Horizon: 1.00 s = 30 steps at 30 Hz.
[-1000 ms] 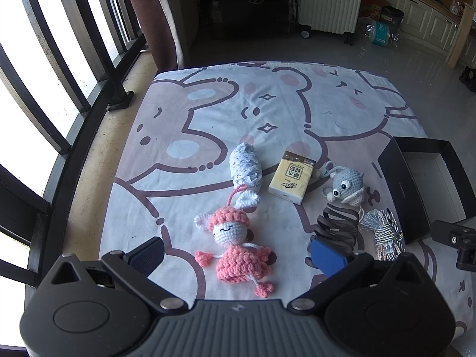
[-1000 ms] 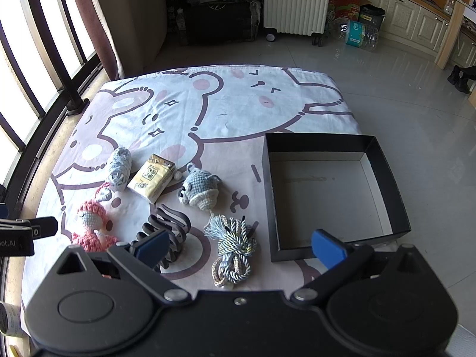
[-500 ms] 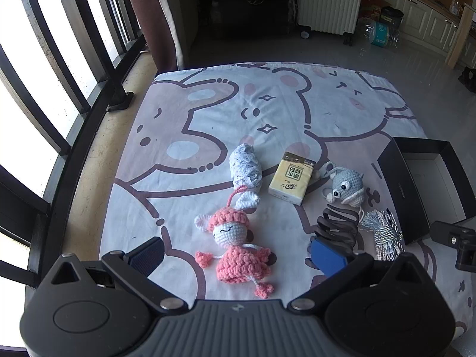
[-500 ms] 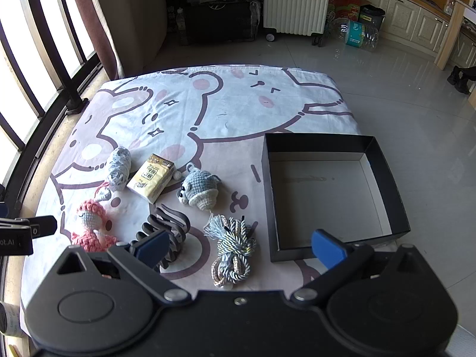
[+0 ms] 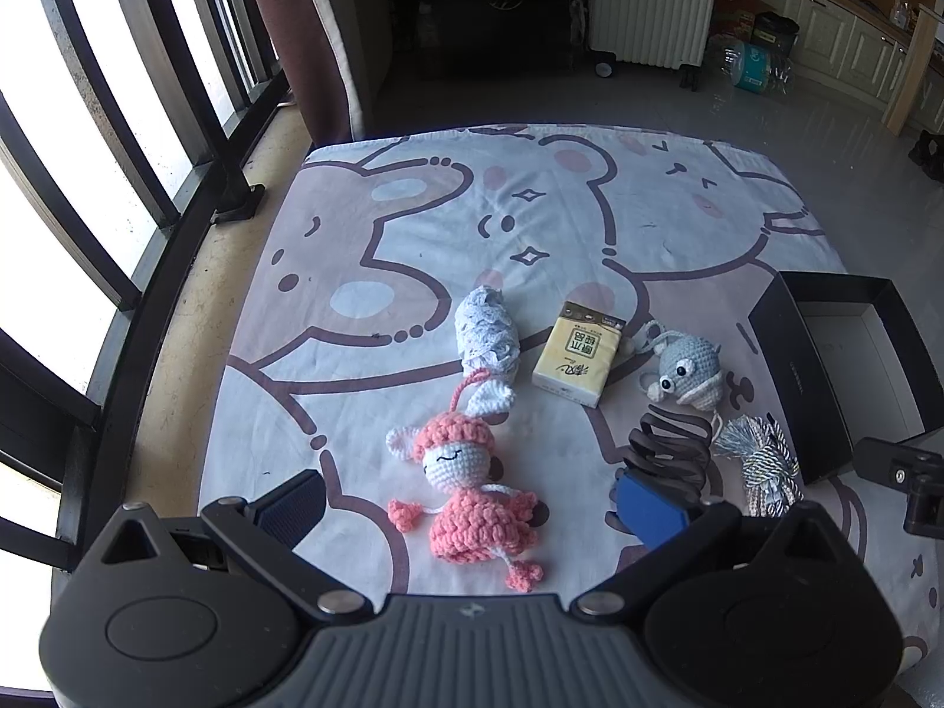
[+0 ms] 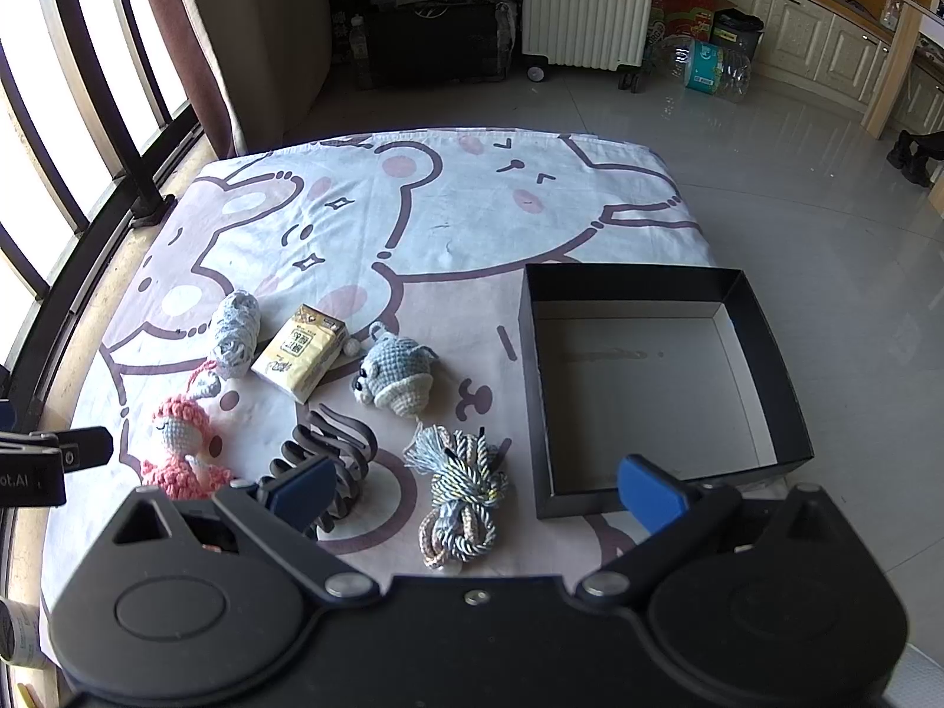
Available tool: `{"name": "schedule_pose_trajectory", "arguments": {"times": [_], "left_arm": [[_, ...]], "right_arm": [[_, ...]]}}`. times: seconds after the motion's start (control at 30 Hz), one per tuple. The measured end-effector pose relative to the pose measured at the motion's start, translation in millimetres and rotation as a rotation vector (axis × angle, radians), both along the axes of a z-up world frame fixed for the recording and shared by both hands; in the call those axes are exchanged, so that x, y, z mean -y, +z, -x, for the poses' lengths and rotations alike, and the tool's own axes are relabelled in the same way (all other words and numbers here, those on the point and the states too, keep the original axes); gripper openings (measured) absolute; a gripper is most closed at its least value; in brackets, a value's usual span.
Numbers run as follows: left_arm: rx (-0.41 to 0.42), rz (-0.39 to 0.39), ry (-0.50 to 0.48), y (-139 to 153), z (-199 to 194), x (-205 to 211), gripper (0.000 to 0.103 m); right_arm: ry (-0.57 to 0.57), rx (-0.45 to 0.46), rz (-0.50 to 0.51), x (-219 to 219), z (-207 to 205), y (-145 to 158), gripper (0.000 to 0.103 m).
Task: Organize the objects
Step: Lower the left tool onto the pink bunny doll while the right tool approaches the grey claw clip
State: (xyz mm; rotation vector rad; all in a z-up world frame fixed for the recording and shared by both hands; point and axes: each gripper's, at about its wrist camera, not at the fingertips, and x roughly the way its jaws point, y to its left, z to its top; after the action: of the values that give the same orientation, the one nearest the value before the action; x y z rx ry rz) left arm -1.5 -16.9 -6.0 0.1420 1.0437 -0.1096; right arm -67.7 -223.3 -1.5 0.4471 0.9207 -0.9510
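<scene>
On the bear-print cloth (image 5: 413, 224) lie a pink crochet doll (image 5: 466, 489) (image 6: 180, 448), a white-blue rolled cloth (image 5: 487, 330) (image 6: 236, 330), a yellow tissue pack (image 5: 578, 354) (image 6: 301, 351), a grey crochet mouse (image 5: 687, 369) (image 6: 395, 374), a dark hair claw (image 5: 669, 451) (image 6: 333, 460) and a coiled cord bundle (image 5: 761, 463) (image 6: 463, 492). An empty black box (image 6: 649, 389) (image 5: 790, 354) sits at the right. My left gripper (image 5: 472, 507) hovers open over the doll. My right gripper (image 6: 475, 487) hovers open above the cord, holding nothing.
Window bars (image 5: 88, 177) and a curtain (image 5: 307, 41) stand on the left. Beyond the cloth's far edge are tiled floor (image 6: 796, 206), a white radiator (image 6: 587, 3), a dark cabinet (image 6: 436, 29) and kitchen cupboards (image 6: 826, 29). Each gripper's body shows at the other view's edge.
</scene>
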Motion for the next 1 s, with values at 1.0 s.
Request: {"name": "schedule_pose_trajectory", "arguments": {"times": [1.0], "left_arm": [[0.181,0.029,0.004,74,-19,-1,0.103]], "right_arm": [[-0.035,0.072,0.082,7,-14,52,0.103]]}}
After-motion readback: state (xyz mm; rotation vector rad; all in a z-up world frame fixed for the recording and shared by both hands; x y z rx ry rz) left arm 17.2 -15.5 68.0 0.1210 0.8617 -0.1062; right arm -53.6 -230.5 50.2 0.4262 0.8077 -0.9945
